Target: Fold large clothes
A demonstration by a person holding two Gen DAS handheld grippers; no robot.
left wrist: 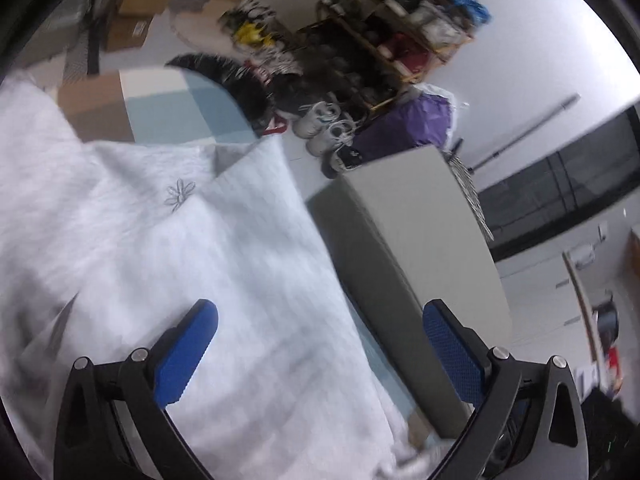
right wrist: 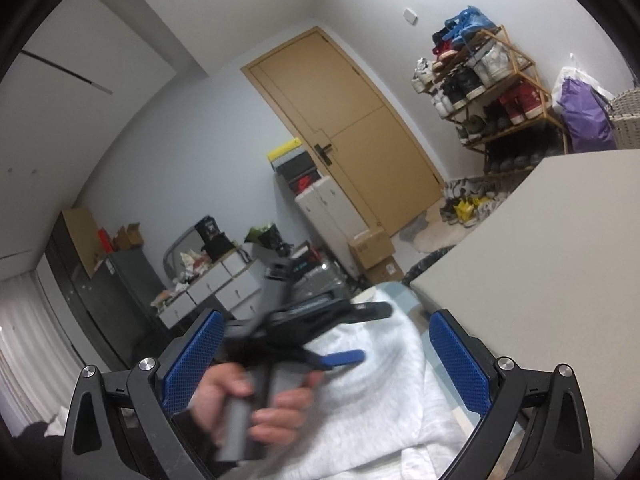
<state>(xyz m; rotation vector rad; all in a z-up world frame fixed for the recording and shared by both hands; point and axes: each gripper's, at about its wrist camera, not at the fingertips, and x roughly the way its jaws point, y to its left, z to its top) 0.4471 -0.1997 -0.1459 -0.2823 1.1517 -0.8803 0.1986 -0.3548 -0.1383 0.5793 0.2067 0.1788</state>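
Both claws stand with their blue pads wide apart and nothing between them, so the white garment (left wrist: 168,248) is held by neither. It lies spread below and ahead of the left gripper (left wrist: 320,354), one folded-over flap reaching forward toward a small flower motif (left wrist: 179,194). From the right gripper (right wrist: 326,360) it shows just beneath and ahead, partly behind the person's hand (right wrist: 256,408) that carries the other tool. The main risk, as I judge it, is a pinch that catches only the top layer of the flap, so the fold underneath slides apart. The cloth's edge also runs close to the grey box (left wrist: 416,240) right of the left claw, and a sweep that way could drag it off the blue-checked surface (left wrist: 188,108). Both views are blurred, so aim may be poor. Counted: one garment, two grippers, one visible hand, one grey box, one shoe rack (right wrist: 492,92), one door (right wrist: 352,120).
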